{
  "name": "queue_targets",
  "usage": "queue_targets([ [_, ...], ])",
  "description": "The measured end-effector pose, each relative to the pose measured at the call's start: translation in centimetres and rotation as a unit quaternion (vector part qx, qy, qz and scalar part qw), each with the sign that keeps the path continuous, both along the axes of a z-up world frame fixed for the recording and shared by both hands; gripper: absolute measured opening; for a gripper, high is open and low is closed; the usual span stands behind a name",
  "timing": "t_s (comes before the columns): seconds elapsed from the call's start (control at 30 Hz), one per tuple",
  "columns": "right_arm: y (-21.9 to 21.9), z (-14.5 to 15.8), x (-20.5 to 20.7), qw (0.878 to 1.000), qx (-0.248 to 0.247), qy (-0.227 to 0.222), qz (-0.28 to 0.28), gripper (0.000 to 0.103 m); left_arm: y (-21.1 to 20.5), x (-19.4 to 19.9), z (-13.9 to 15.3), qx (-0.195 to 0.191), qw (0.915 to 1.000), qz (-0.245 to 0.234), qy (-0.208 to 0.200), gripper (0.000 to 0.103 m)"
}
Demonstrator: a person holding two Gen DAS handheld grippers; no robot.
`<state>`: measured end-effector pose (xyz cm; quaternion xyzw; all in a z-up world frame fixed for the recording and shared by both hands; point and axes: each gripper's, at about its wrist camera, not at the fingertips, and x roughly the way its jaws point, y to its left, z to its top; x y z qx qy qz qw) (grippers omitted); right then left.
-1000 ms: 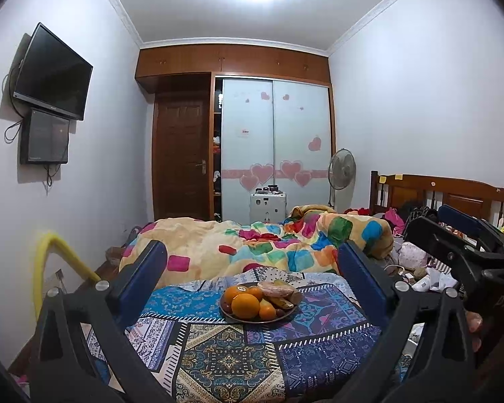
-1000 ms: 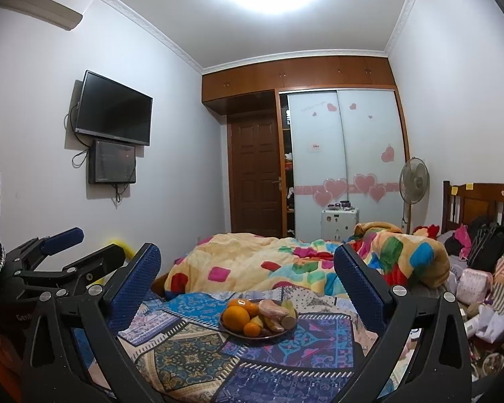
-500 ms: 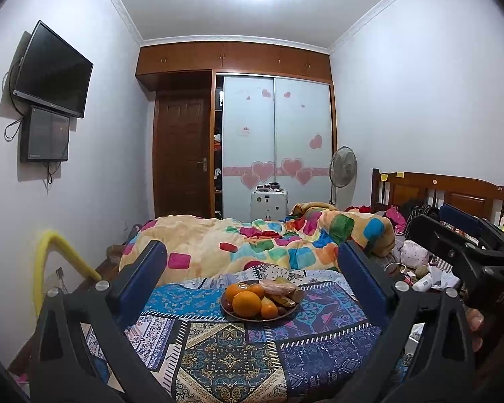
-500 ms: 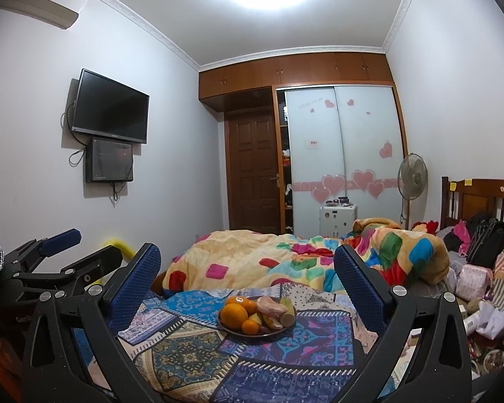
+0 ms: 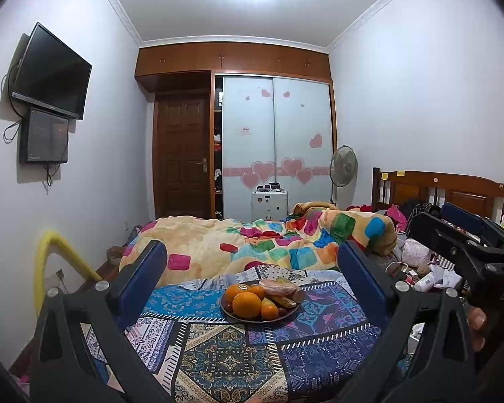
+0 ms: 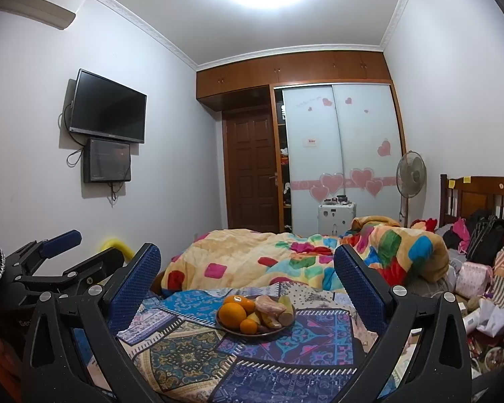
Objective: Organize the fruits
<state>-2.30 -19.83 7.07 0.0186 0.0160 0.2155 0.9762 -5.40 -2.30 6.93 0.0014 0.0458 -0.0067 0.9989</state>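
A dark plate of fruit sits on a patterned cloth on the bed. It holds oranges, a banana and a pinkish wrapped item. The plate also shows in the right wrist view with its oranges. My left gripper is open and empty, held back from the plate. My right gripper is open and empty, also short of the plate. Each gripper shows at the other view's edge.
A colourful quilt lies bunched behind the cloth. Clothes and bags pile up at the right by a wooden headboard. A yellow tube stands at the left wall. A fan stands by the wardrobe.
Both views have tilted up a little, so the plate sits slightly lower in frame. Both grippers stay open.
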Motion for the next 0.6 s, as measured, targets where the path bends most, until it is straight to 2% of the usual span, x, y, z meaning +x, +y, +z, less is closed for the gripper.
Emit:
queue_targets([
  [0.6,0.26,0.00,0.05,1.000,0.003,0.005,0.001,0.103,-0.47,0.49,-0.03,-0.002,0.9999,-0.011,0.010,0.103],
])
